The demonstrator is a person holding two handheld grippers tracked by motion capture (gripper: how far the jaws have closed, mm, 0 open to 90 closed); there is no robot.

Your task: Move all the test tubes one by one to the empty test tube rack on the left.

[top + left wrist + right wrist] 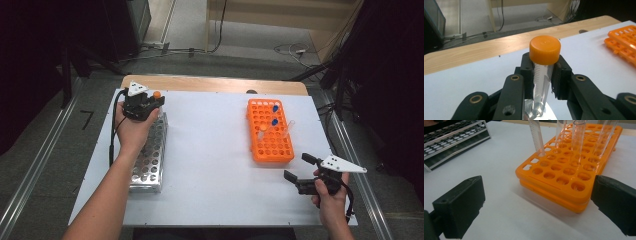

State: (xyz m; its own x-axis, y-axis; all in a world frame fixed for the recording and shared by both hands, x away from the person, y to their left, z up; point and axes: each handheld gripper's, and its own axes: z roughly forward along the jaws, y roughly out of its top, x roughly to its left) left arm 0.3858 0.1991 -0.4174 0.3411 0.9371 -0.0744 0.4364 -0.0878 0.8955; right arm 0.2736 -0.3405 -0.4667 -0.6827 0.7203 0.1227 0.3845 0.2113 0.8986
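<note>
We hold the orange-capped tube [543,75] clamped in the left gripper [145,106], its pads pinching the clear barrel just under the cap, over the far end of the metal rack [150,160] at the left side of the white table [210,150]. We judge this to be the placing step: the tube's lower tip sits at or just inside one of the rack's holes, though we cannot tell how deep. The tube stands close to upright, cap up and tip down, its long axis leaning slightly. Next we would need to keep that axis in line with the hole, lower it until seated, then release. Our right gripper [305,172] rests with jaws spread wide and empty, near the orange rack [270,145], which holds several more tubes.
</note>
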